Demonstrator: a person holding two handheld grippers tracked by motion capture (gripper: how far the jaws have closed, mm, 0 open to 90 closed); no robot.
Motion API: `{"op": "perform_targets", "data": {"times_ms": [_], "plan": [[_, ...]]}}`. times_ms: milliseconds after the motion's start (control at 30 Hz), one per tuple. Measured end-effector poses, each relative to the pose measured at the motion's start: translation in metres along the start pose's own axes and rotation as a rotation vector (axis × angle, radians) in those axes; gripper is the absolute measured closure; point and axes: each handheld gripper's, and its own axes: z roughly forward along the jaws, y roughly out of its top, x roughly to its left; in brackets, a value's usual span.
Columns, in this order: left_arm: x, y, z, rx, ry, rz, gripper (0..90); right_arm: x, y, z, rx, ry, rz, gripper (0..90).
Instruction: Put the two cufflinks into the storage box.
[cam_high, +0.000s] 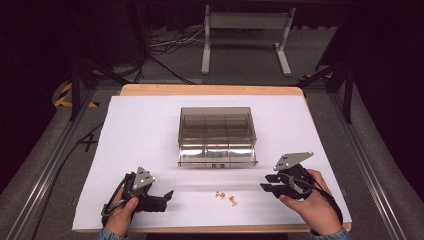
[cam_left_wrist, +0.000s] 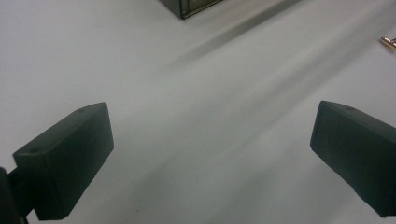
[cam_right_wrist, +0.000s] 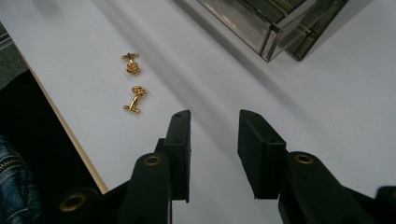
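Note:
Two small gold cufflinks (cam_high: 226, 197) lie near the front edge of the white sheet, between my two hands; in the right gripper view they are at the upper left (cam_right_wrist: 132, 64) (cam_right_wrist: 134, 99). A smoky clear plastic box (cam_high: 217, 135) with compartments stands in the middle, its corner at the top of the right gripper view (cam_right_wrist: 275, 23). My left gripper (cam_high: 167, 196) rests at the front left, jaws wide apart over bare sheet (cam_left_wrist: 212, 154). My right gripper (cam_high: 266, 183) sits at the front right, jaws partly apart with nothing between them (cam_right_wrist: 214, 122).
The white sheet (cam_high: 140, 130) covers a wooden table whose front edge (cam_right_wrist: 70, 135) runs just behind the cufflinks. A white metal stand (cam_high: 245, 35) and cables are on the floor beyond the table. Dark frame rails flank both sides.

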Motion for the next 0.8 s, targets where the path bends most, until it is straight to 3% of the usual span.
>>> {"op": "perform_targets", "data": {"times_ms": [467, 800], "plan": [[0.000, 0.000, 0.000, 0.001, -0.001, 0.003, 0.1, 0.025, 0.025, 0.006, 0.013, 0.052, -0.097, 64.7], [-0.001, 0.000, -0.001, 0.011, 0.001, -0.002, 0.1, 0.038, 0.040, 0.013, 0.013, 0.088, -0.137, 64.2]]}}
